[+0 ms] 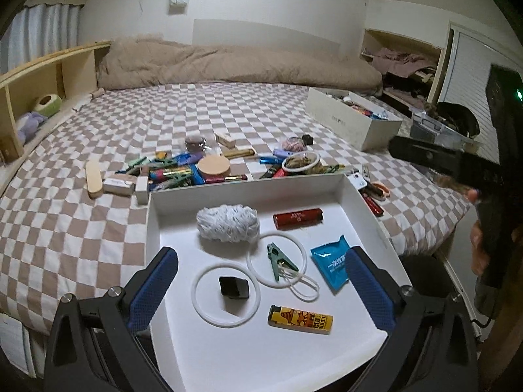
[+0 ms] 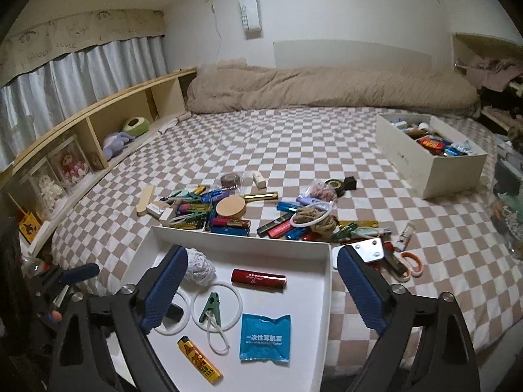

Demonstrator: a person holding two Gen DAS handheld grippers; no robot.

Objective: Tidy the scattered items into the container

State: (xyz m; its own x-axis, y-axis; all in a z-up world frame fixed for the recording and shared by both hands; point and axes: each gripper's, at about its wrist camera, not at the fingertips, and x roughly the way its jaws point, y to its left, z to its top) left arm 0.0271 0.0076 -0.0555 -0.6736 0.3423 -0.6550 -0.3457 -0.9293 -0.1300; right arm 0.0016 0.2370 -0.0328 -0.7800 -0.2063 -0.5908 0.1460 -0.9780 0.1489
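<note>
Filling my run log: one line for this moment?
left gripper: open, empty | right gripper: open, empty | white tray: partly filled | pile: on bed

Both wrist views look steeply down, close over the white tray (image 1: 248, 192) – sharing the checkered bed (image 2: 294, 150).

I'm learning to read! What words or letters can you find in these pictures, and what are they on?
"SWEET": on the white hanging sign on the wall.
"一次性耳机套": on the blue packet in the white tray; the small line under it is too blurred.
Yellow lighter: bold print, too blurred to read.
Red tube: tiny print, unreadable.
White box: faint marks, unreadable.
</note>
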